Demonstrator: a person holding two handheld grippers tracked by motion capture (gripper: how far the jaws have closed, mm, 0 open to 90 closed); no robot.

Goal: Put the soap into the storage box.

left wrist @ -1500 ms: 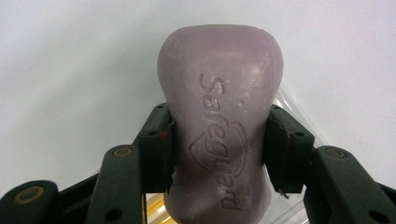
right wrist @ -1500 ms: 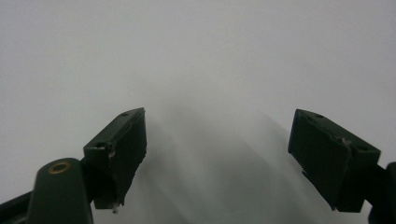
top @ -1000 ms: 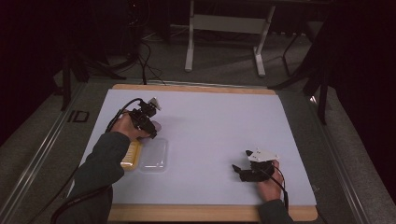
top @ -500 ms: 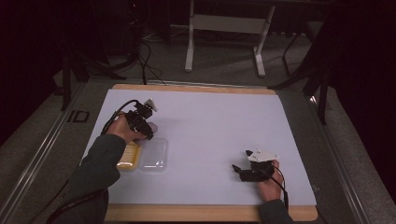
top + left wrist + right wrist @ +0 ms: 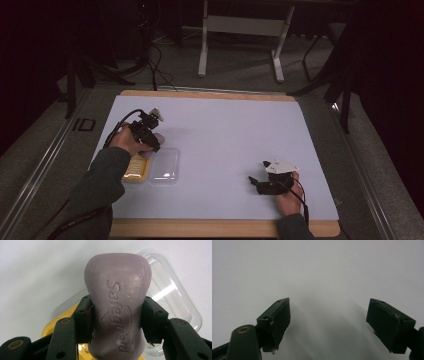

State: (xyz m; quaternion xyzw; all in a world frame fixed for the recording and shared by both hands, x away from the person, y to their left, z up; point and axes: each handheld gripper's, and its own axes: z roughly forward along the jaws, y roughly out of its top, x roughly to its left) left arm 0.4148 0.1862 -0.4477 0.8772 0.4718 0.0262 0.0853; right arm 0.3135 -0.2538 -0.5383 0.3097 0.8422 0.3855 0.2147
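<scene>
Near the table's left edge, my left gripper clamped a mauve soap bar by its waist, held above the yellow soap dish and its clear lid, probably for setting inside. By the front right corner, my right gripper rested jaws apart, empty, seemingly in reserve.

Around the clear lid on the white table sheet, little is blocking me. Touching the lid's left edge, the yellow soap tray is sitting, and my left gripper is hanging over that tray with the purple soap bar wedged between its jaws. Right of the lid, bare sheet is running to my right gripper, whose jaws are standing apart.
</scene>
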